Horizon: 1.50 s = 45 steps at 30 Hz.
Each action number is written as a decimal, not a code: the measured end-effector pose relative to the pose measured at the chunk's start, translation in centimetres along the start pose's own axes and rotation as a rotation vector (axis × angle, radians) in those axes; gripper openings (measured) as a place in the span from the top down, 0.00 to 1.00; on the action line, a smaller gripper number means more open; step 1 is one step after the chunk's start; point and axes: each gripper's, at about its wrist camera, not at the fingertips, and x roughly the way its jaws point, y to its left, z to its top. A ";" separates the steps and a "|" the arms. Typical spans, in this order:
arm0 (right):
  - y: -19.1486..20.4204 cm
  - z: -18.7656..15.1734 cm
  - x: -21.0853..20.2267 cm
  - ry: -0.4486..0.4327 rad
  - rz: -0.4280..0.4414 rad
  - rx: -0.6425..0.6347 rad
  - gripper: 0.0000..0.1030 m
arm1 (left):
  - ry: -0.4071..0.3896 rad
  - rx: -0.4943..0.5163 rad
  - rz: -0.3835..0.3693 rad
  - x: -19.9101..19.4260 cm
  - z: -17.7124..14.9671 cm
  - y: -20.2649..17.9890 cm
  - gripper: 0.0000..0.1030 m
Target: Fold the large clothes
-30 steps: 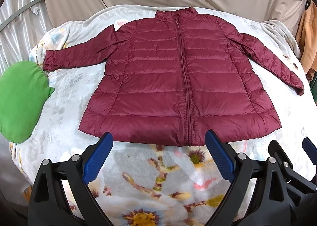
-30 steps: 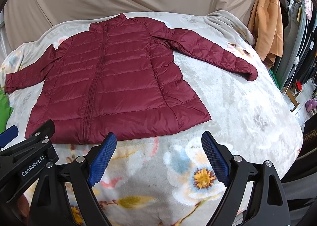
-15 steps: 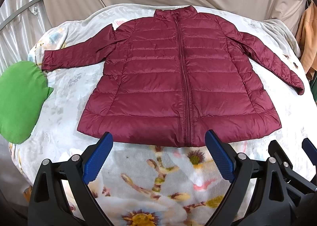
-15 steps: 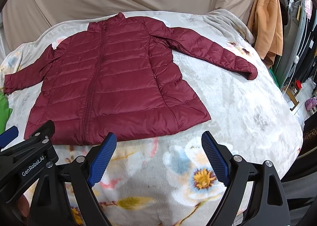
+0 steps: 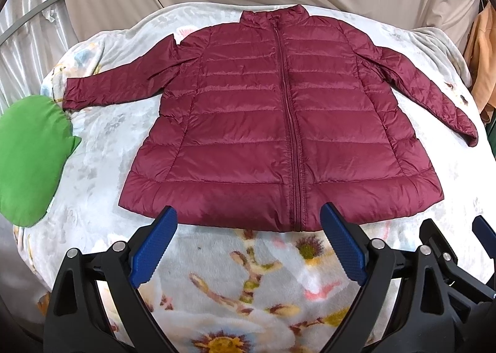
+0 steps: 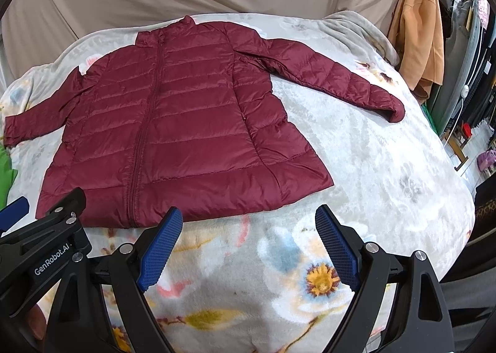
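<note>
floral blanket (image 5: 93, 148) holds a zipped maroon jacket (image 5: 263, 136), seemingly flat; left gripper (image 5: 248, 247) and right gripper (image 6: 248, 244) hover spread wide, empty.

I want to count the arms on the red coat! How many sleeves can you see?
2. One sleeve stretches out to the left, its cuff beside the green cushion. The other sleeve angles out to the right across the floral blanket. Neither is folded in yet.
</note>
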 end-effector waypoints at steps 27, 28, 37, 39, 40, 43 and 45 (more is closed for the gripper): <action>-4.6 4.9 5.7 0.090 -0.019 0.091 0.17 | 0.093 -0.061 -0.097 5.7 4.5 1.1 0.12; -6.2 5.8 6.3 0.086 -0.025 0.111 0.17 | 0.087 -0.062 -0.107 6.2 5.1 0.9 0.12; -26.9 14.1 17.7 0.047 0.022 0.449 0.17 | 0.031 -0.185 0.039 8.7 7.7 -1.8 0.12; -31.0 15.5 21.0 0.043 0.035 0.526 0.17 | 0.017 -0.196 0.067 9.1 8.4 -2.1 0.12; -32.6 15.8 22.4 0.049 0.041 0.570 0.17 | 0.018 -0.199 0.071 9.3 8.7 -2.0 0.12; -36.5 15.7 26.1 0.072 0.057 0.753 0.17 | 0.032 -0.173 0.092 10.4 9.9 -2.1 0.12; -37.8 15.2 27.4 0.057 0.075 0.861 0.24 | 0.038 -0.136 0.109 11.4 10.5 -2.2 0.12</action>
